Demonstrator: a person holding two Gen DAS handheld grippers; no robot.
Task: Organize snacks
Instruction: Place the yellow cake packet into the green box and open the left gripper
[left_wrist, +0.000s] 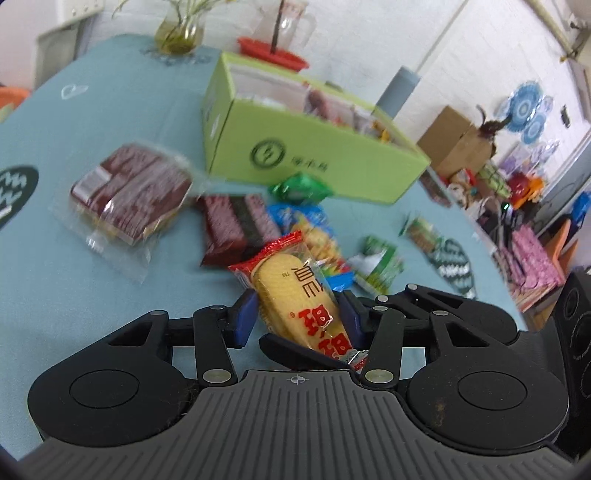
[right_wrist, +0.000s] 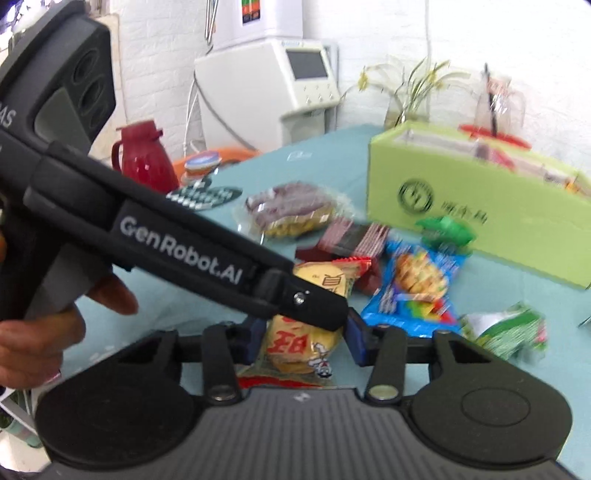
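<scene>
A yellow cake pack (left_wrist: 295, 291) with red ends and red lettering sits between the blue pads of my left gripper (left_wrist: 298, 315), which is shut on it. In the right wrist view the same pack (right_wrist: 299, 343) is also pinched by my right gripper (right_wrist: 306, 341), shut on its lower end. My left gripper (right_wrist: 332, 317) crosses in from the left, held by a hand (right_wrist: 55, 325), and covers the pack's middle. The green open box (left_wrist: 314, 155) stands behind on the teal tablecloth (left_wrist: 74, 295), with packets inside.
Loose snacks lie before the box: a clear pack of dark red bars (left_wrist: 133, 192), a maroon packet (left_wrist: 236, 225), a blue packet (right_wrist: 413, 291), a green sweet (left_wrist: 299, 188), green-white packets (left_wrist: 380, 262). A vase (left_wrist: 181, 33), glass jug (left_wrist: 284, 26) and red flask (right_wrist: 144, 158) stand around.
</scene>
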